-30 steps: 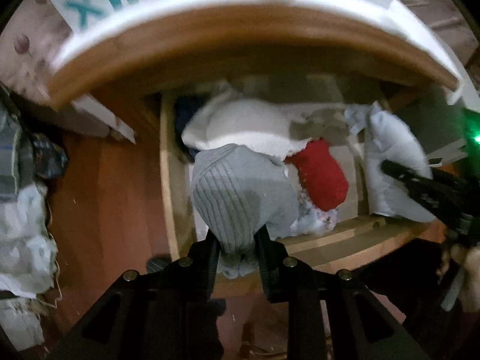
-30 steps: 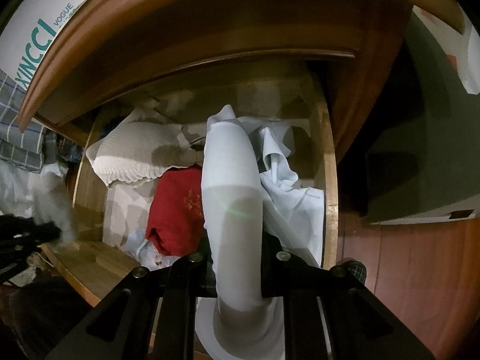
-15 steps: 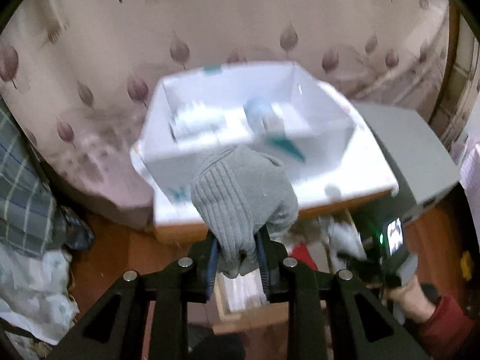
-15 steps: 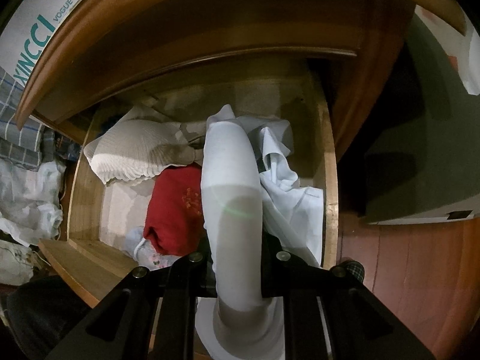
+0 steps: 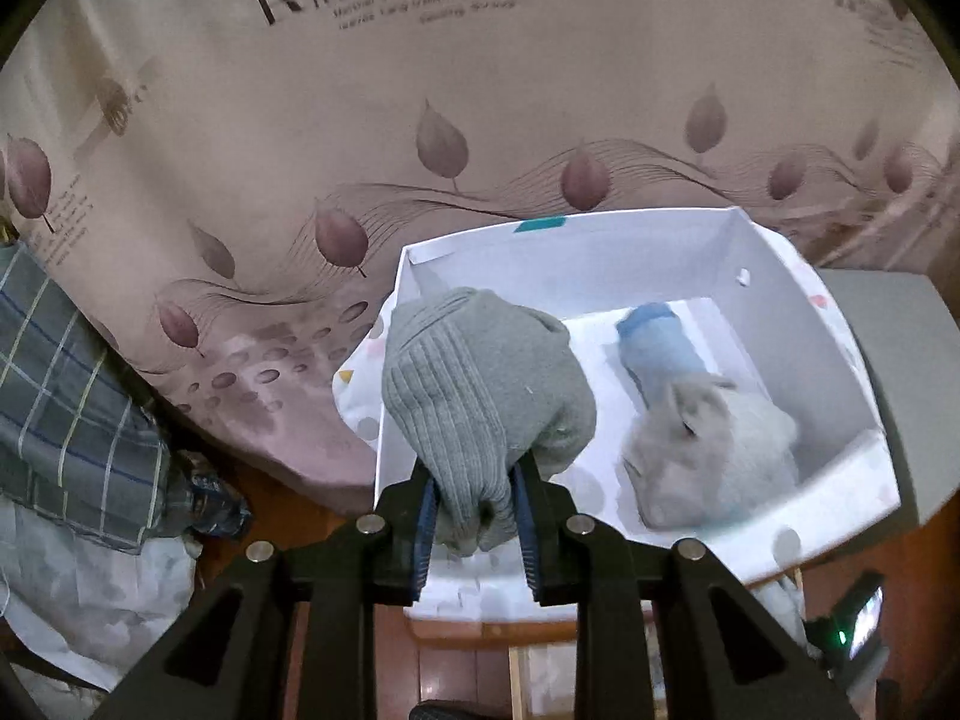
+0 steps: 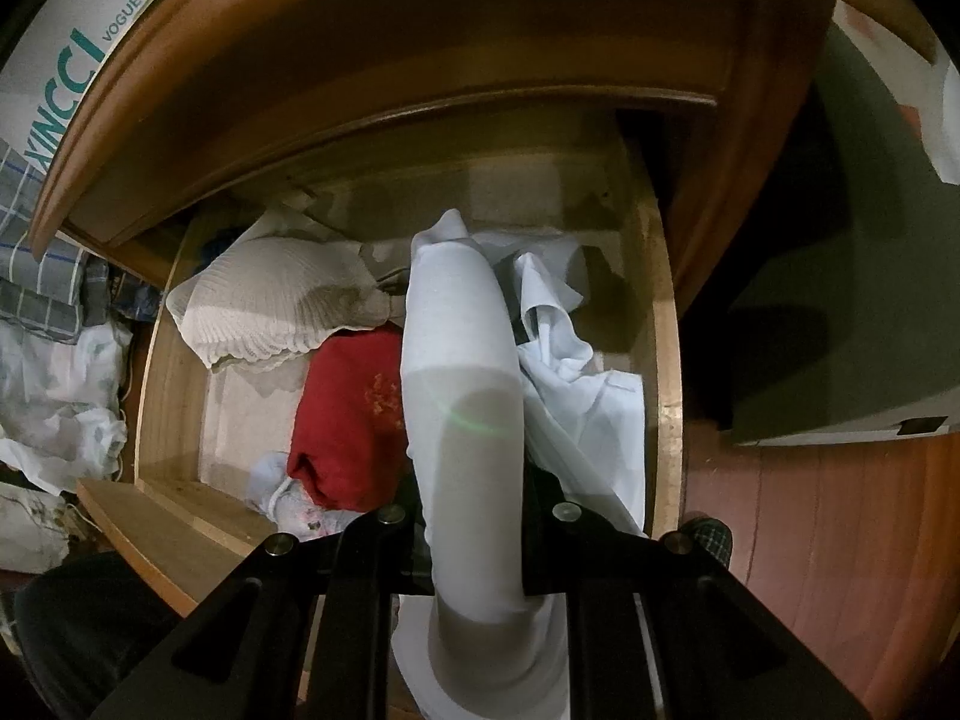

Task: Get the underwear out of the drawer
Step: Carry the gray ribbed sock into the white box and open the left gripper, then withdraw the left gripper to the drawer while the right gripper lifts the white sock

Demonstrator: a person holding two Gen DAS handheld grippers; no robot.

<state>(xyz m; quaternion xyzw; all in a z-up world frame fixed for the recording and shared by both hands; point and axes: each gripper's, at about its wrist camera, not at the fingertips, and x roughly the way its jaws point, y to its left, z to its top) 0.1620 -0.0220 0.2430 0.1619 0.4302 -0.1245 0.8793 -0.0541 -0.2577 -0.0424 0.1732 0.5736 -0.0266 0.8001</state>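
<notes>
My left gripper [image 5: 474, 516] is shut on a grey ribbed underwear bundle [image 5: 480, 384] and holds it above the near-left corner of an open white box [image 5: 600, 252]. The box holds a blue roll [image 5: 657, 342] and a pale grey bundle [image 5: 708, 450]. My right gripper [image 6: 474, 540] is shut on a rolled pale white-blue underwear piece [image 6: 462, 396] over the open wooden drawer [image 6: 666, 360]. The drawer holds a red garment [image 6: 348, 414], a cream ribbed garment [image 6: 270, 300] and crumpled white cloth [image 6: 576, 372].
A curtain with leaf print [image 5: 420, 120] hangs behind the box. Plaid cloth [image 5: 66, 372] and white bags [image 5: 78, 588] lie at the left. A grey box [image 6: 870, 300] stands right of the drawer on the wooden floor [image 6: 840, 540]. The cabinet top [image 6: 360, 60] overhangs the drawer.
My left gripper has lifted the grey bundle out of the drawer and up over the white box on the cabinet. My right gripper has stayed put, still holding the pale roll.
</notes>
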